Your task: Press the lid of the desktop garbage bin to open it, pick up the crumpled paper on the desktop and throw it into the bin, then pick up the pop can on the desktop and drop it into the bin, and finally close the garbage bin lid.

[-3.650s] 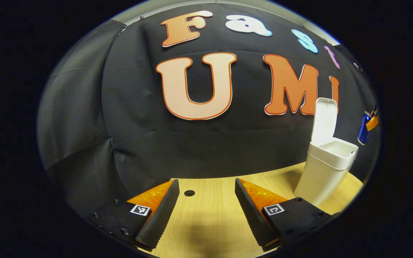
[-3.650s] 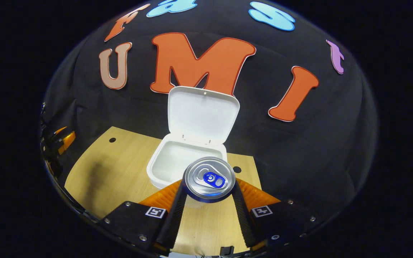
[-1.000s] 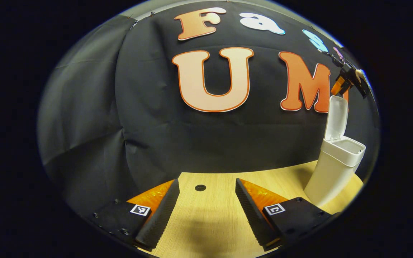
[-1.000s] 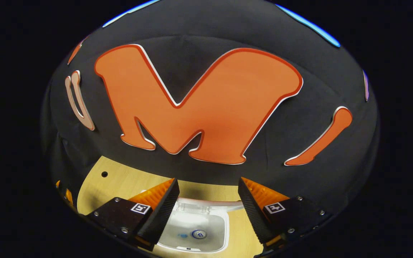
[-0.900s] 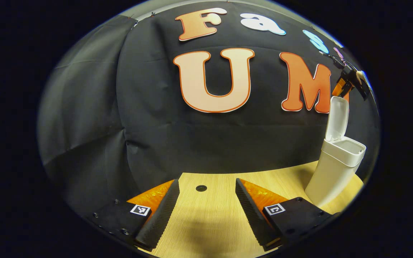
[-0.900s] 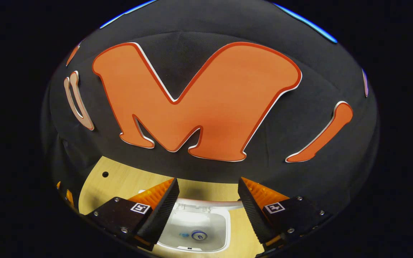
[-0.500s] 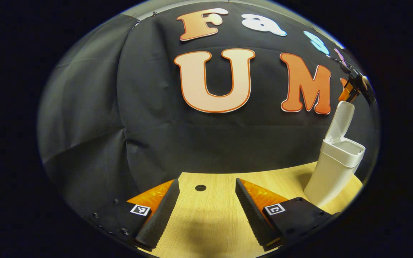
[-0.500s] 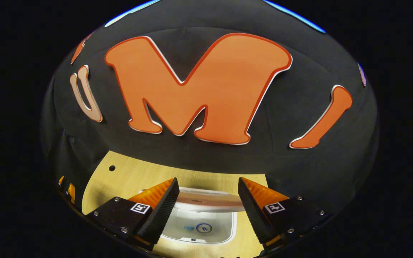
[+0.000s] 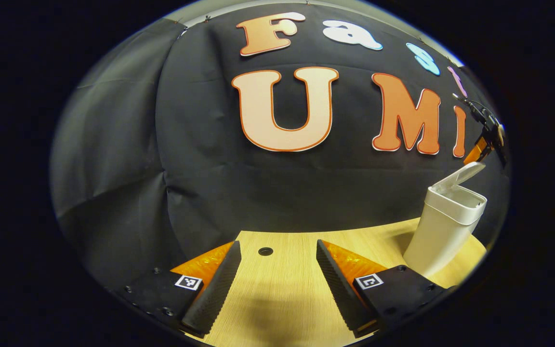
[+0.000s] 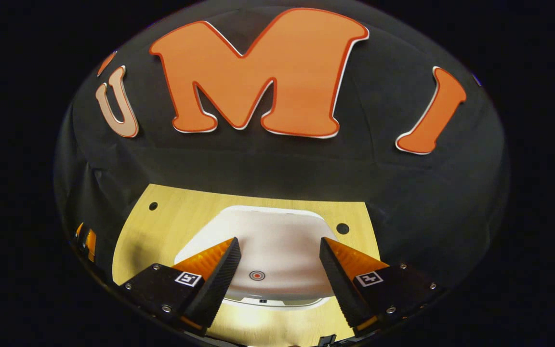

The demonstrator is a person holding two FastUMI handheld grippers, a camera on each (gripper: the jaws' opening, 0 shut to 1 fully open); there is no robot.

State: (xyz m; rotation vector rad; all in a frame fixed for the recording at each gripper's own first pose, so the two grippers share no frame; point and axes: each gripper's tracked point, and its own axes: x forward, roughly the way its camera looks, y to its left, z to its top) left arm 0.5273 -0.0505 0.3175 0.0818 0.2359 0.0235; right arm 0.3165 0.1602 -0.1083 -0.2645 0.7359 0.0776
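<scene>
The white garbage bin [image 9: 443, 231] stands on the wooden table [image 9: 287, 289], and everything else is placed from it. Its lid [image 10: 263, 246] is tilted low over the opening – not fully down, a gap showing at the front edge. The right gripper [image 10: 280, 262] hovers directly above the lid, jaws apart and empty, a small red ring mark [image 10: 257, 275] on the lid between them. The left gripper [image 9: 277, 277] sits well to the bin's left over bare table – jaws apart, holding nothing.

Sharp, evenly lit, fisheye-warped edges
</scene>
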